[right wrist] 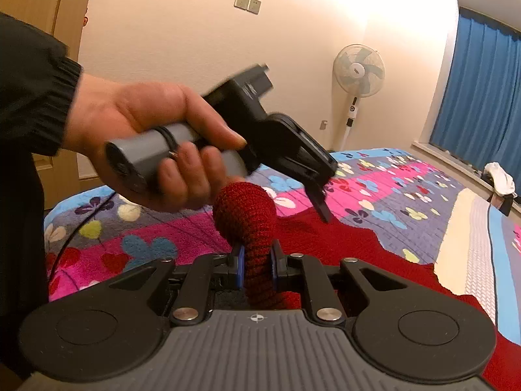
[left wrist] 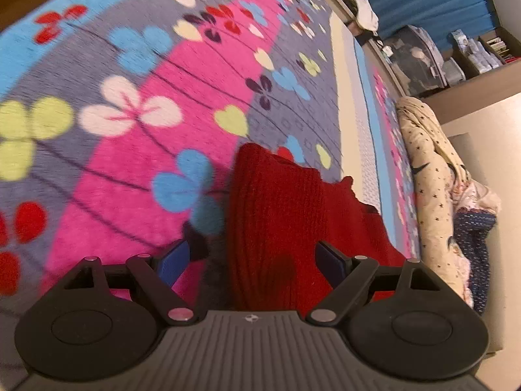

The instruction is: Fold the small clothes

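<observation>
A red knitted garment (left wrist: 280, 215) lies on a flowered blanket (left wrist: 130, 97) on the bed. My left gripper (left wrist: 254, 260) is open, its blue pads either side of the garment's near part, hovering just above it. In the right wrist view my right gripper (right wrist: 255, 268) is shut on a bunched fold of the red garment (right wrist: 247, 215), lifted off the bed. The rest of the garment (right wrist: 374, 254) spreads flat to the right. The left gripper (right wrist: 320, 202) shows there too, held in a hand above the garment, pointing down.
A cream star-print cloth (left wrist: 429, 169) and a dark blue patterned cloth (left wrist: 475, 247) lie piled at the bed's right edge. A standing fan (right wrist: 358, 75), blue curtains (right wrist: 482, 97) and a white cloth (right wrist: 499, 177) by the window stand beyond the bed.
</observation>
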`<state>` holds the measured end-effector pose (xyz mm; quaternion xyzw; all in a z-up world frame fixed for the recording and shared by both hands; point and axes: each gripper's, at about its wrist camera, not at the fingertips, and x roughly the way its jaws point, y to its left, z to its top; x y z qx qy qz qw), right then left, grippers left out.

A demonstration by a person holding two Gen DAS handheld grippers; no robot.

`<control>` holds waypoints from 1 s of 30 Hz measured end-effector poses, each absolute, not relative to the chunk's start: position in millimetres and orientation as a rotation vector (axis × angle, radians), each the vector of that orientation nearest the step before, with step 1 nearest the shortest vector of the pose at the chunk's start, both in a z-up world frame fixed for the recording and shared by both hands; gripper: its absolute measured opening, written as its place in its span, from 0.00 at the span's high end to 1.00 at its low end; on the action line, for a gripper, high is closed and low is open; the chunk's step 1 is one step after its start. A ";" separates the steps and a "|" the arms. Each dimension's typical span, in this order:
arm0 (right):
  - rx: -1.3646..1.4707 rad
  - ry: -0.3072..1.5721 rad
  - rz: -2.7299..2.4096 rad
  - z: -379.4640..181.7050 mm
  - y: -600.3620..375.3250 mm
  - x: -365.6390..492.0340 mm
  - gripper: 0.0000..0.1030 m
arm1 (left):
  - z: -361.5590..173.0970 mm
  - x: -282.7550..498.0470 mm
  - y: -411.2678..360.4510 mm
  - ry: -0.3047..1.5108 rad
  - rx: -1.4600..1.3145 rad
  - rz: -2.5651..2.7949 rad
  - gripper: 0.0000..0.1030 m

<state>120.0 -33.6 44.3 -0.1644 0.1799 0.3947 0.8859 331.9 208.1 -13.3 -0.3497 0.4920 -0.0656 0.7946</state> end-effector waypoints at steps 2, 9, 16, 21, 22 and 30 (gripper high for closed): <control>-0.335 0.373 0.819 45.1 -35.4 120.4 0.85 | -20.3 340.8 202.8 1.065 -0.757 -0.166 0.15; -0.324 0.380 0.820 47.1 -33.0 122.2 0.85 | -32.7 365.2 193.4 1.055 -0.756 -0.203 0.15; -0.327 0.388 0.827 45.0 -31.4 123.1 0.85 | -34.2 375.4 182.5 1.054 -0.652 -0.222 0.59; -0.342 0.384 0.846 40.3 -29.5 119.3 0.85 | -15.9 367.2 184.2 0.987 -0.610 -0.256 0.77; -0.338 0.381 0.850 39.6 -28.5 118.1 0.85 | -8.0 363.3 183.8 0.962 -0.592 -0.268 0.78; -0.025 0.218 0.923 93.1 -44.5 98.8 0.86 | 67.6 288.2 223.9 0.632 -0.677 -0.235 0.79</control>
